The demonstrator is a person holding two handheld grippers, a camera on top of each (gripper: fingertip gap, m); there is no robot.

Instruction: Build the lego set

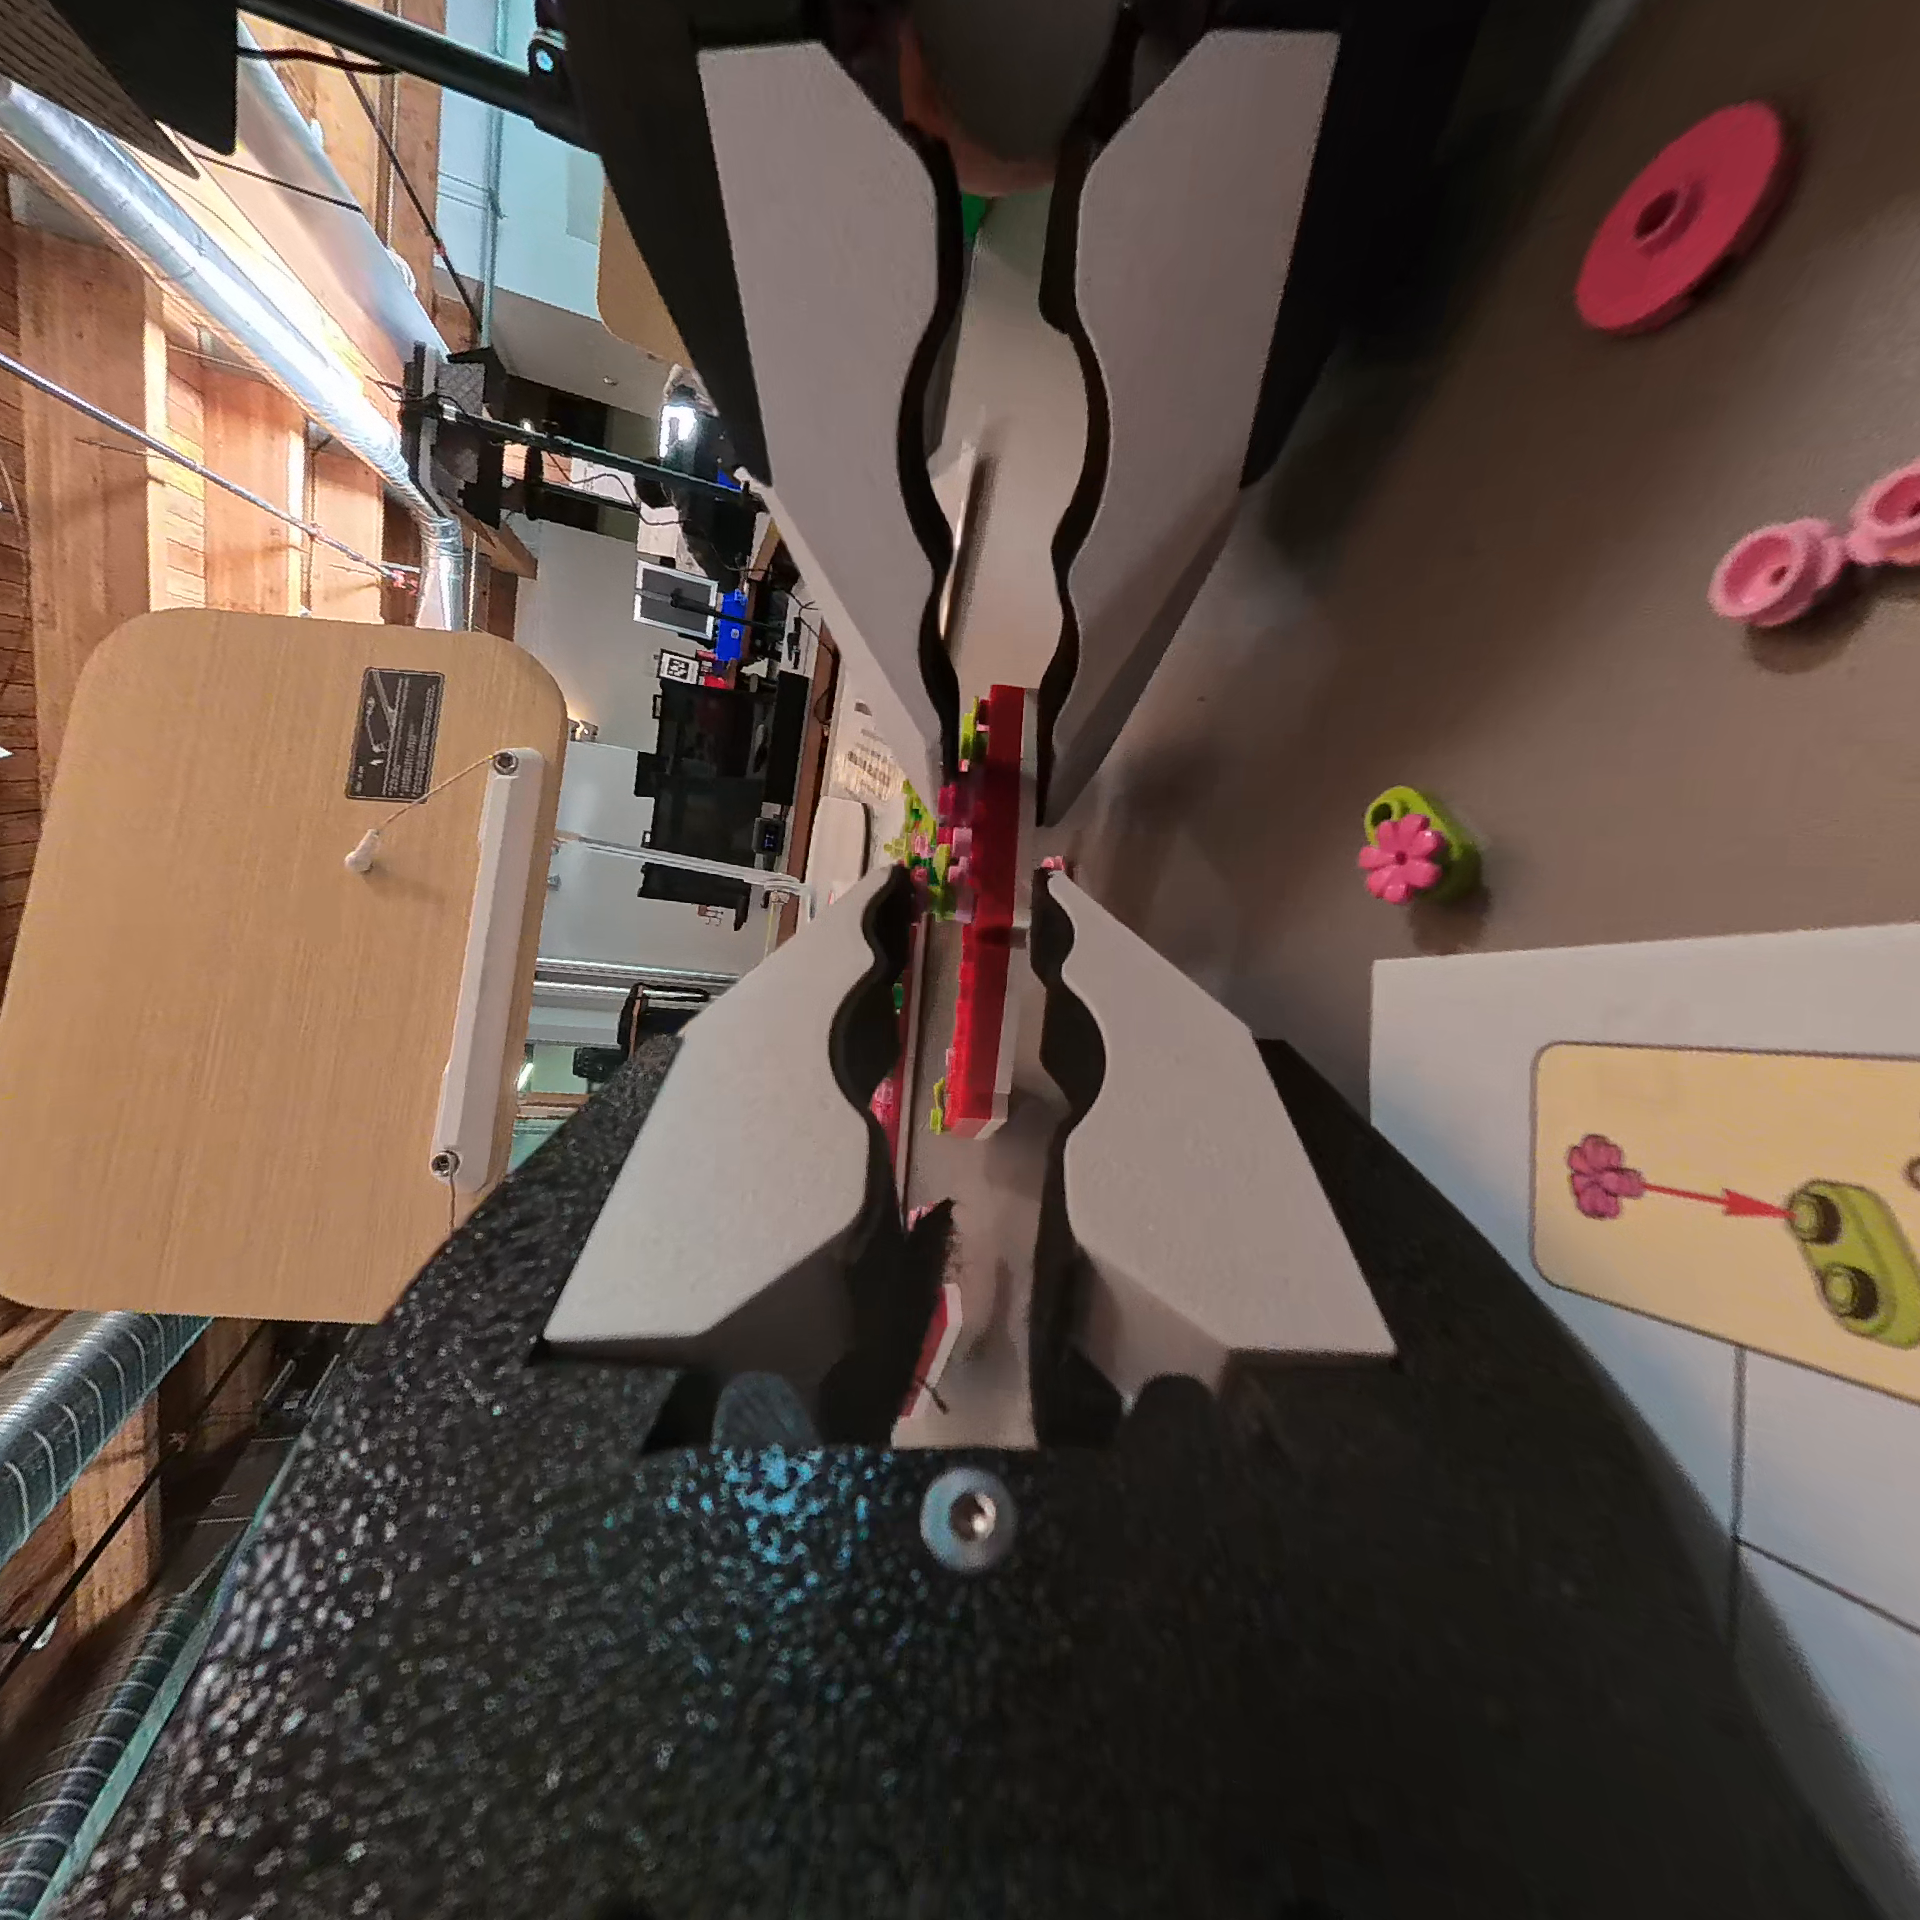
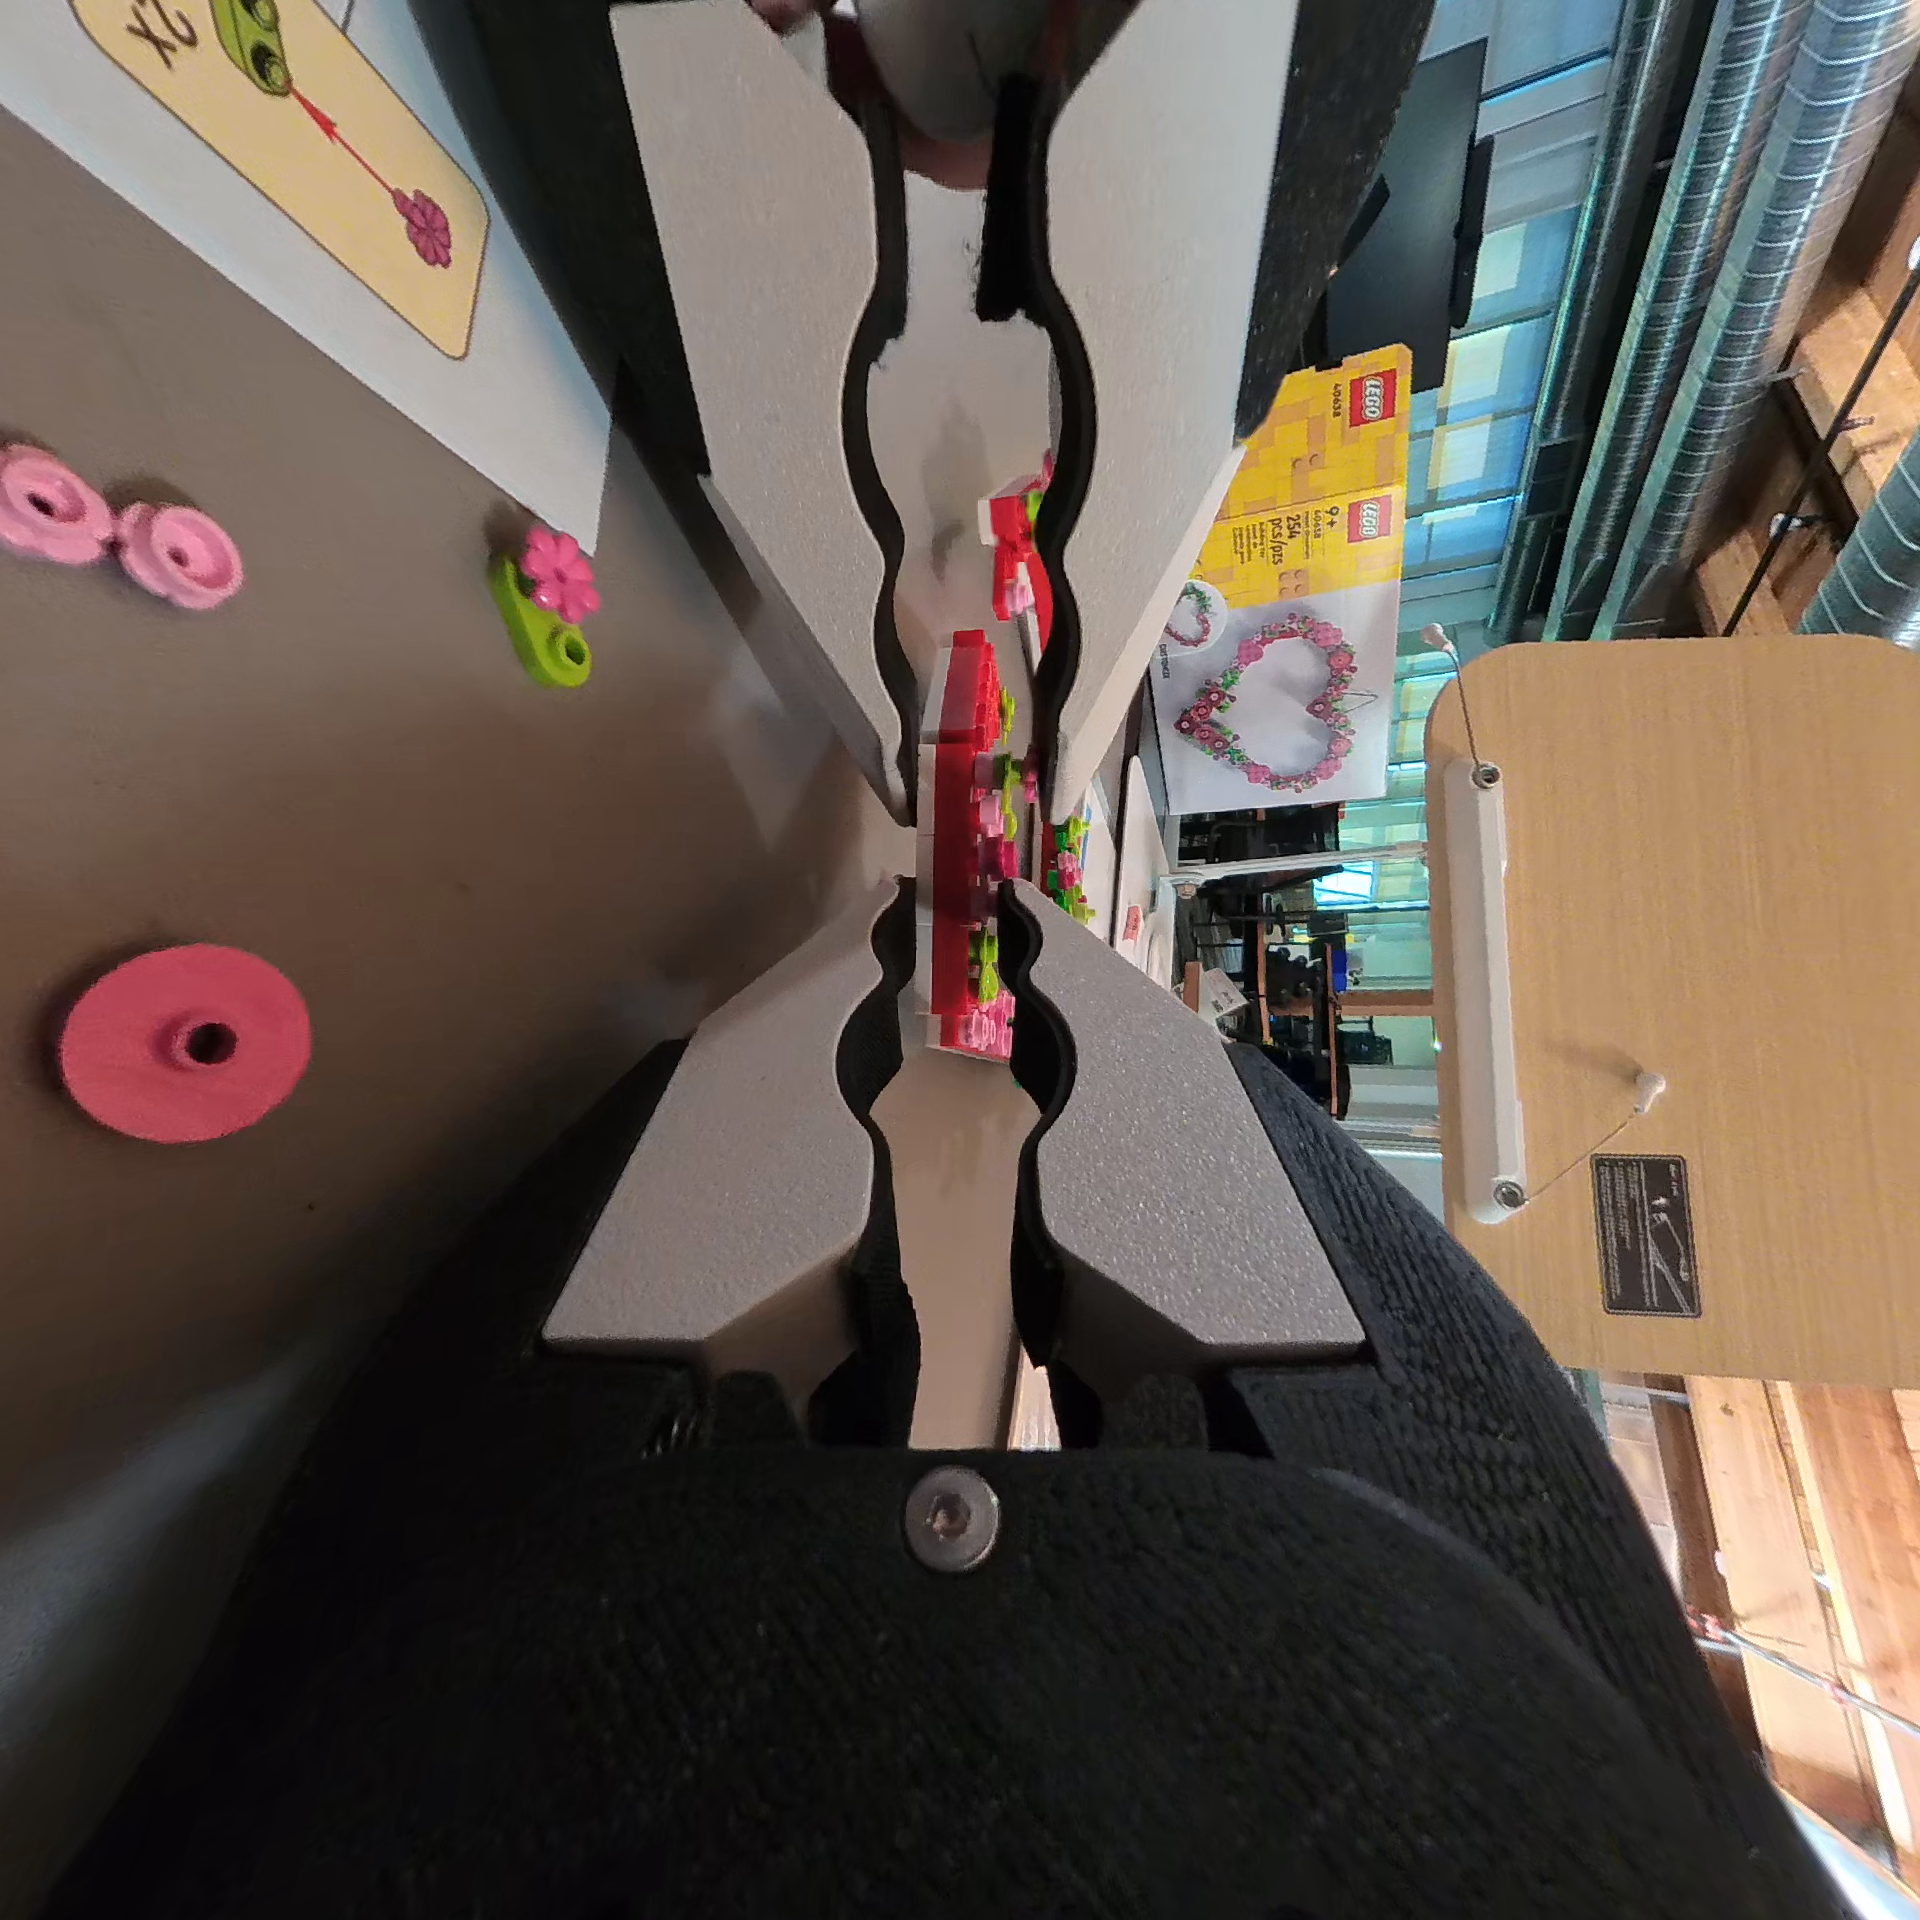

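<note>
Red lego build (image 1: pixel 987 914) seemingly pinched between both claws.

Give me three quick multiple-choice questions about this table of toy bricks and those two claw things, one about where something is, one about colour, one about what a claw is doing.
1. Where is the pink flower?
A. On a lime-green plate lying on the table
B. Inside the set's box
C. Held in a claw

2. What colour is the big round disc on the table?
A. Yellow
B. Dark pink
C. Blue

3. What is the right claw doing?
A. Hanging open over bare table
B. Shut on the disc
C. Shut on the red brick assembly

Answers:
1 A: the flower sits on one end of the lime-green plate, beside the instruction sheet.
2 B: the disc is dark pink with a hole in its middle.
3 C: its fingertips press both faces of the red assembly, which the left claw grips from the opposite end.
</note>
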